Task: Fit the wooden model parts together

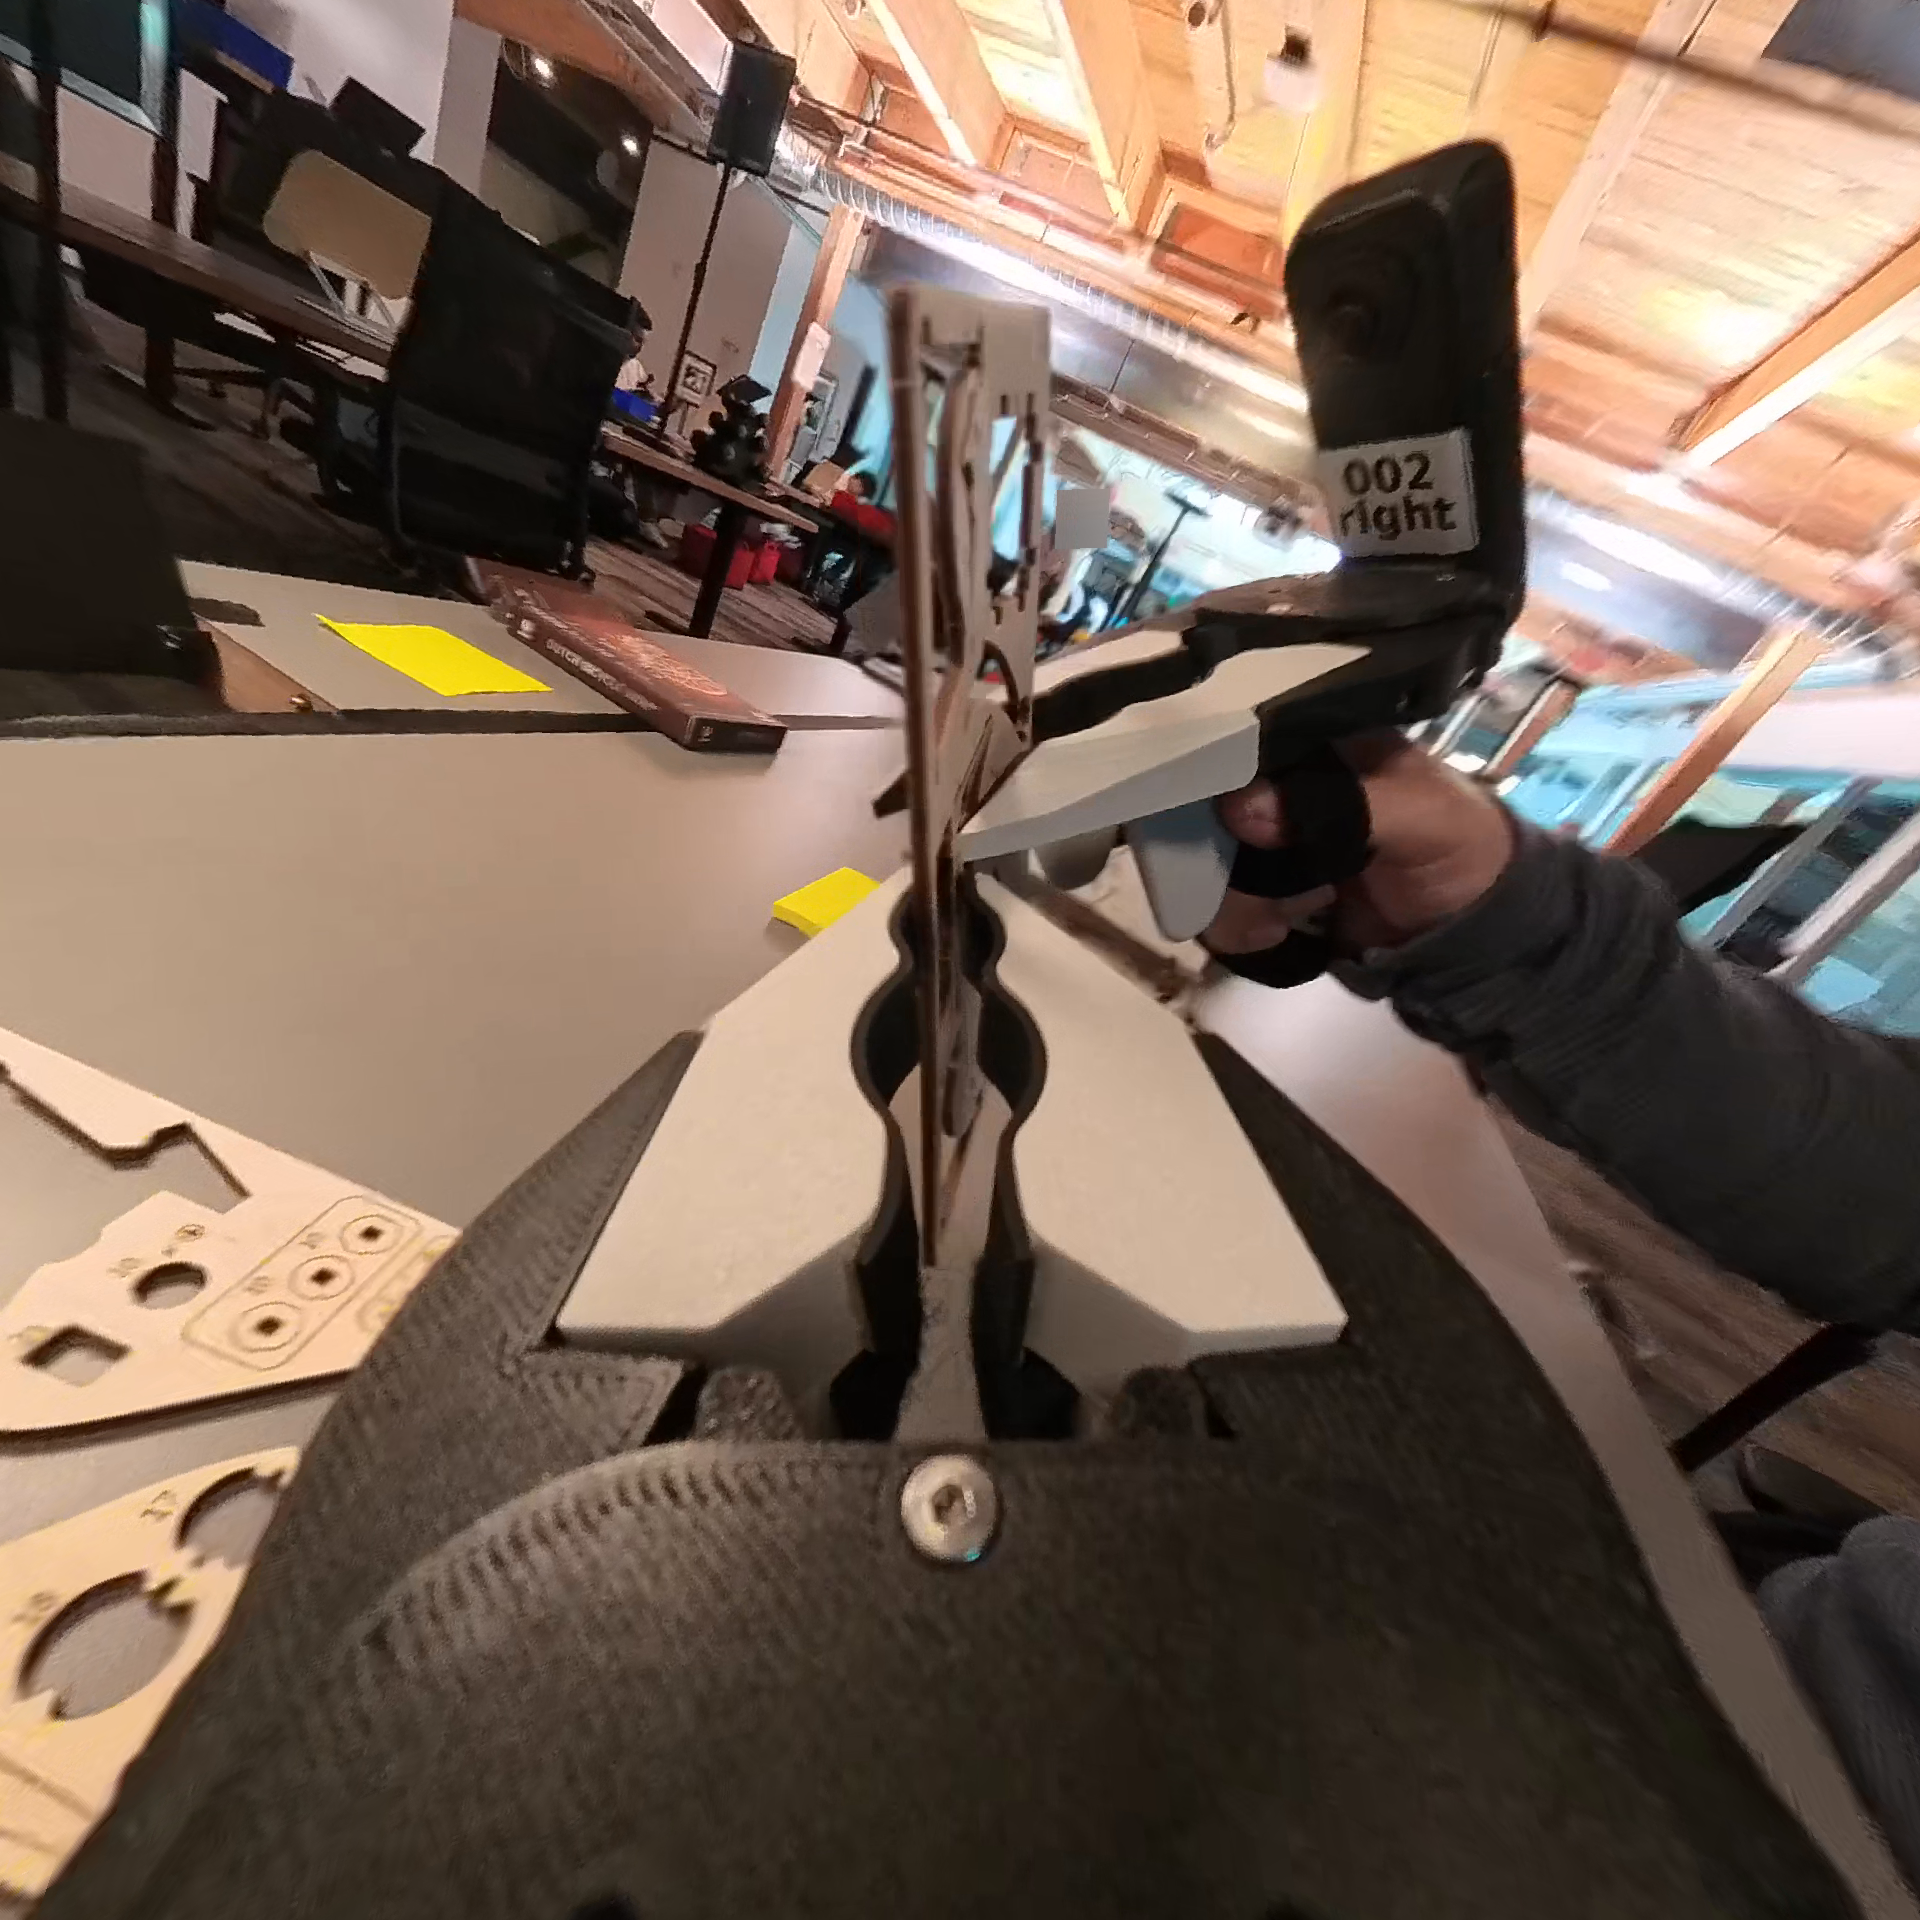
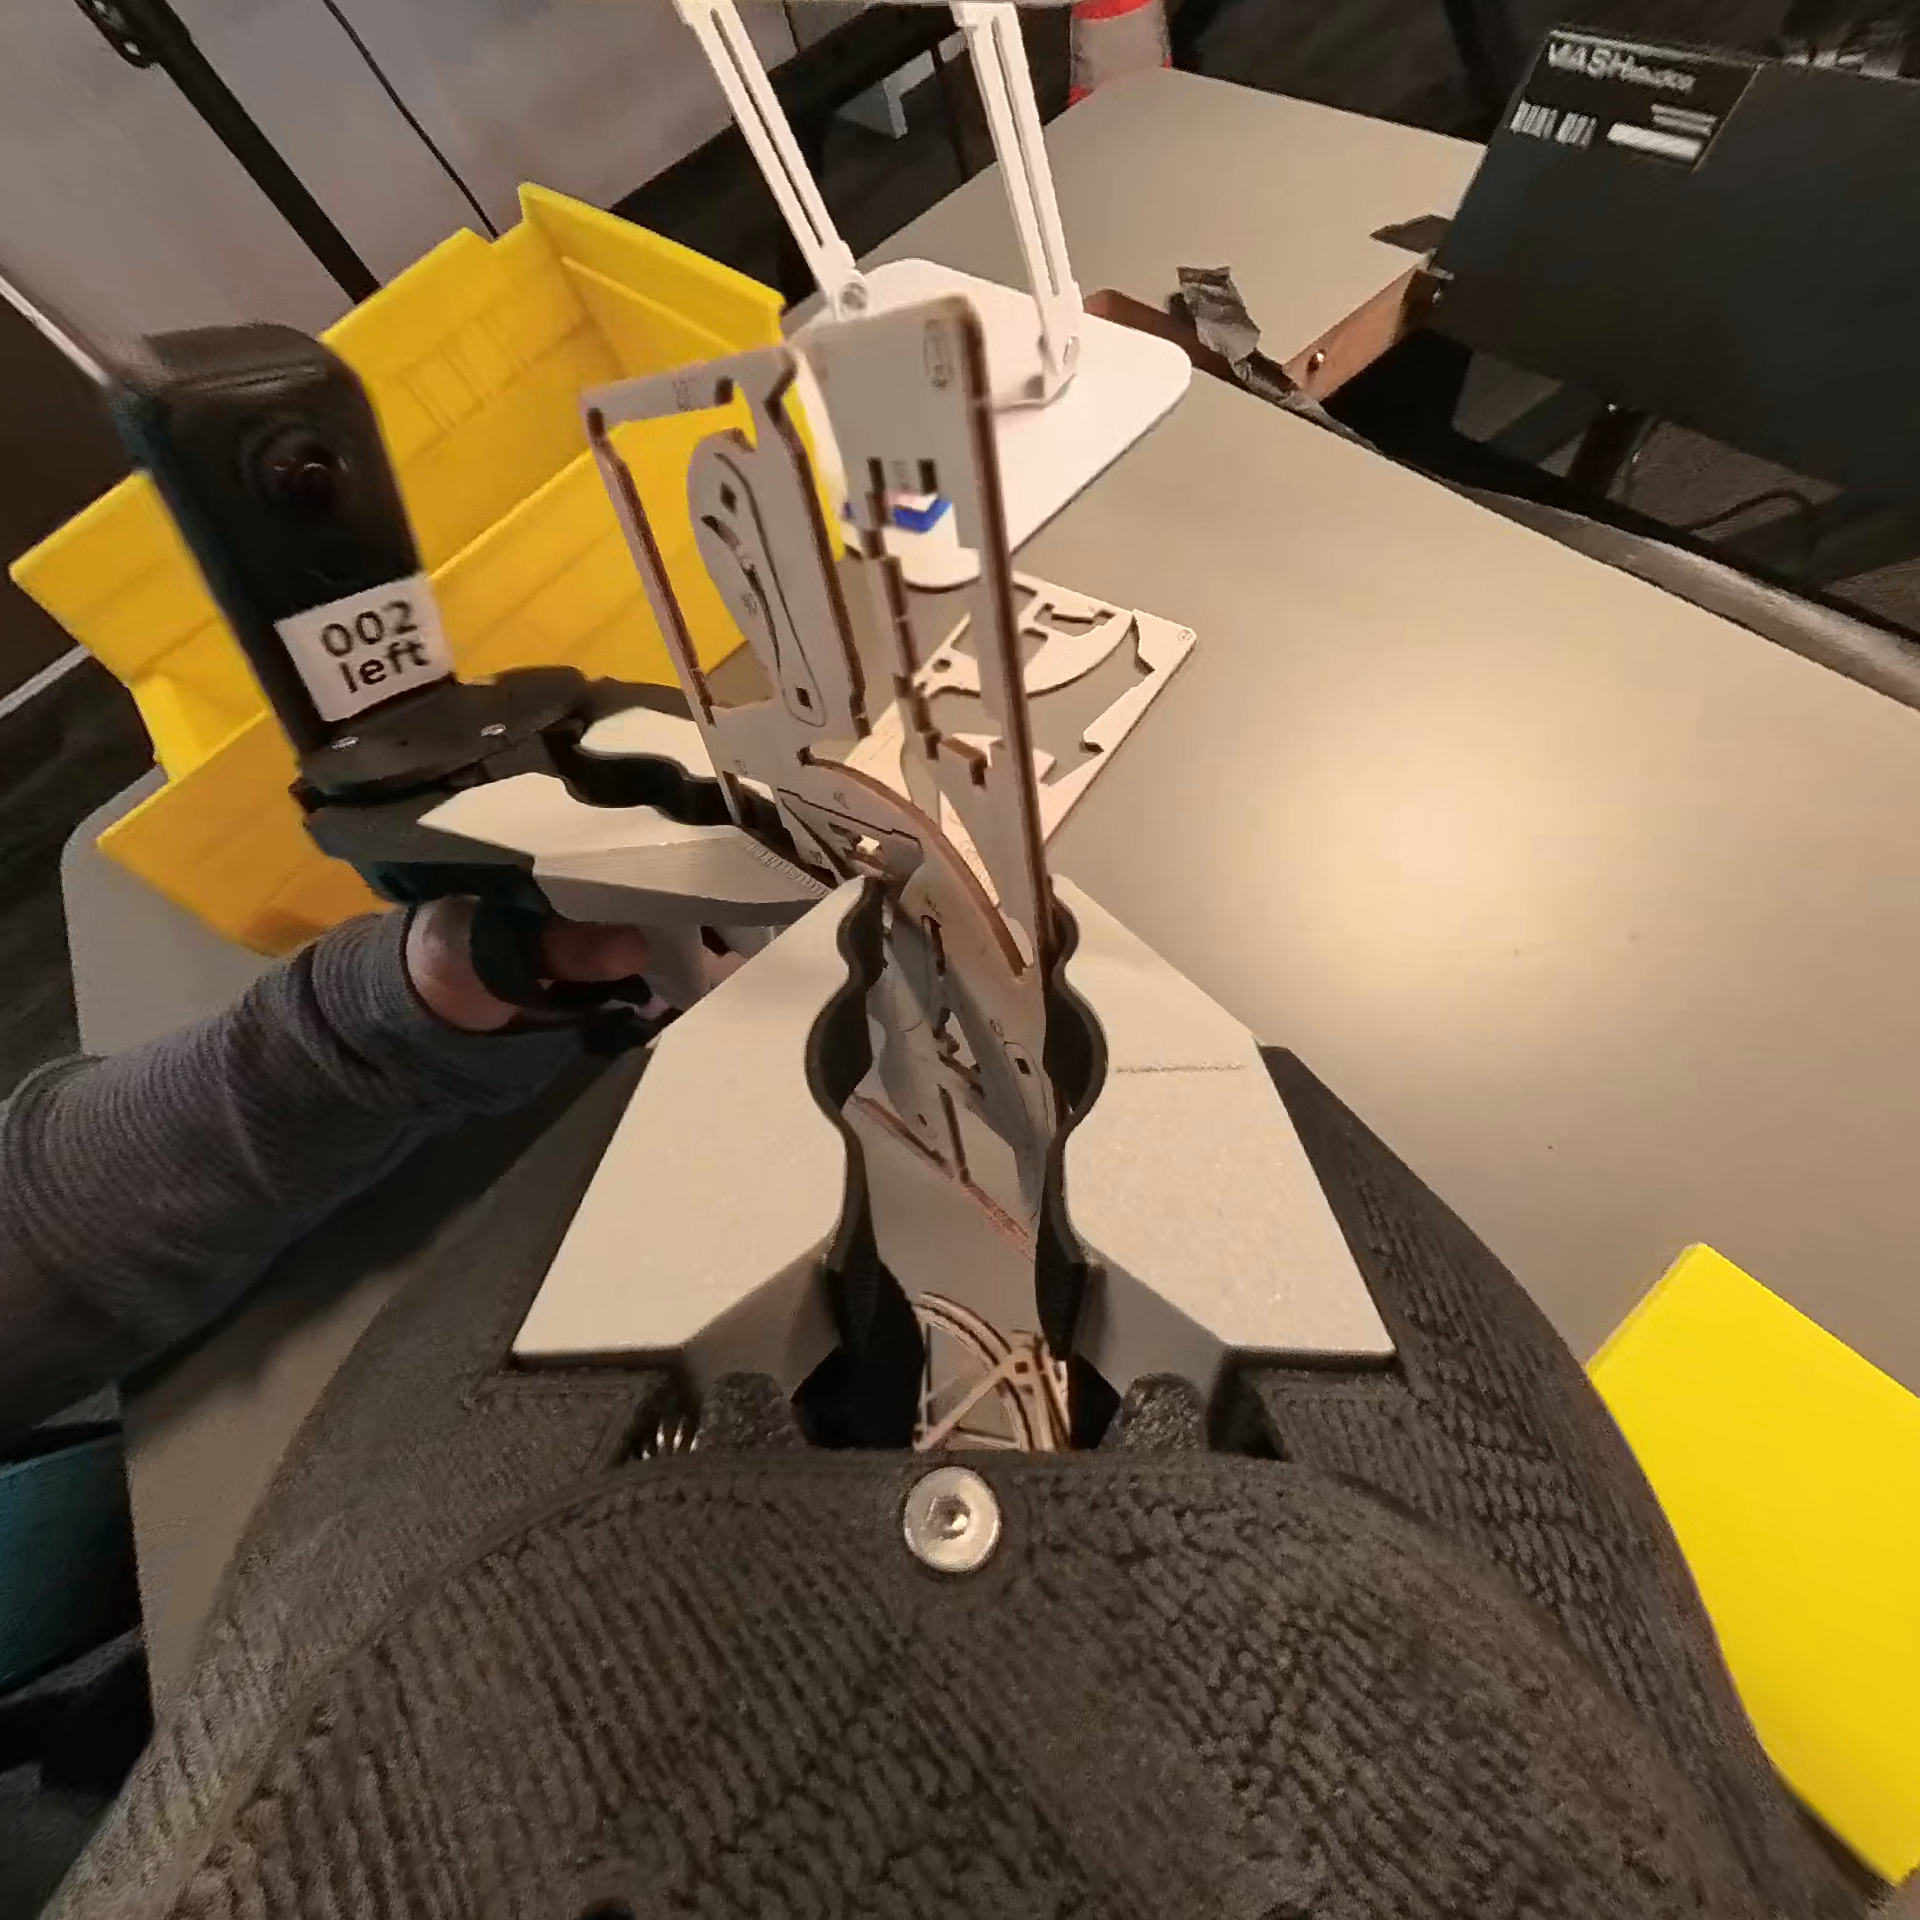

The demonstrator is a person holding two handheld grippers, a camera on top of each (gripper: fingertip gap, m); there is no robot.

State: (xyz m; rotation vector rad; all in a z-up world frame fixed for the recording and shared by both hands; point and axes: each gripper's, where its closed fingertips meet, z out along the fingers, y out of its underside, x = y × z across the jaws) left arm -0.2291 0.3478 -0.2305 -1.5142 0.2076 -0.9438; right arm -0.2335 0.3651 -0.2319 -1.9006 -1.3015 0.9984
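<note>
Both grippers, left gripper (image 1: 940, 914) and right gripper (image 2: 951, 914), were pinching the same thin, laser-cut plywood sheet (image 2: 821, 644), held upright above the smooth grey table (image 2: 1403, 831). Two more punched-out plywood sheets (image 1: 156, 1299) lay flat on that table, plus one yellow plastic bin (image 2: 499, 416).

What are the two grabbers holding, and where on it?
Both hold one wooden sheet of cut-out parts, upright above the table. The right gripper clamps its lower end; the left gripper pinches it from the side, near the bottom.
</note>
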